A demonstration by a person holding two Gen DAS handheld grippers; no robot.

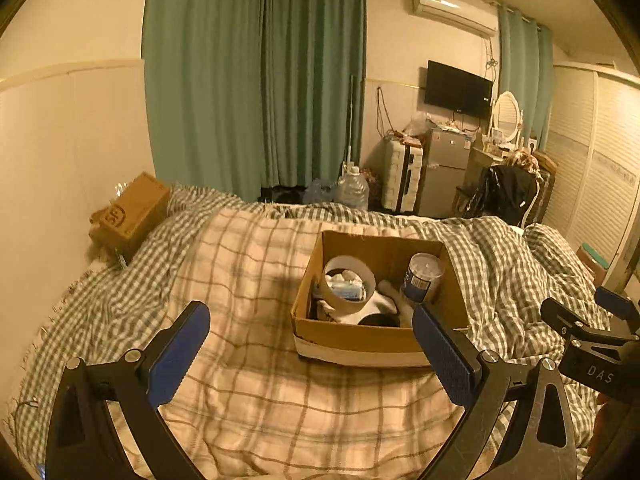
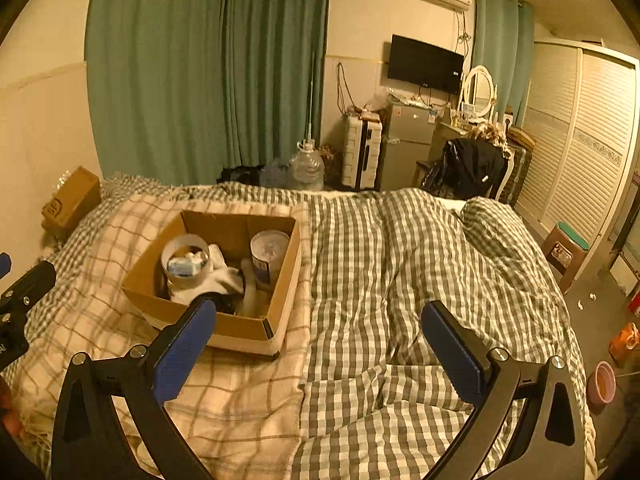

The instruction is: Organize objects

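An open cardboard box [image 1: 360, 342] sits on a beige plaid blanket [image 1: 248, 392] on the bed; it also shows in the right wrist view [image 2: 240, 328]. Inside are a white paper tube [image 1: 349, 300] holding small items, a clear jar with a blue label [image 1: 424, 276], and white and dark things. My left gripper [image 1: 312, 324] is open and empty, held just in front of the box. My right gripper [image 2: 318, 320] is open and empty, above the checked duvet [image 2: 400, 272] to the right of the box. The right gripper also shows at the right edge of the left wrist view [image 1: 592, 328].
A brown cardboard box [image 1: 132, 212] lies at the bed's far left by the wall. Beyond the bed stand green curtains [image 1: 256, 80], a water jug [image 1: 352, 188], a suitcase [image 1: 402, 172], a small fridge [image 1: 444, 168] and a chair with dark clothes [image 1: 508, 192]. A stool [image 2: 564, 252] stands on the floor at right.
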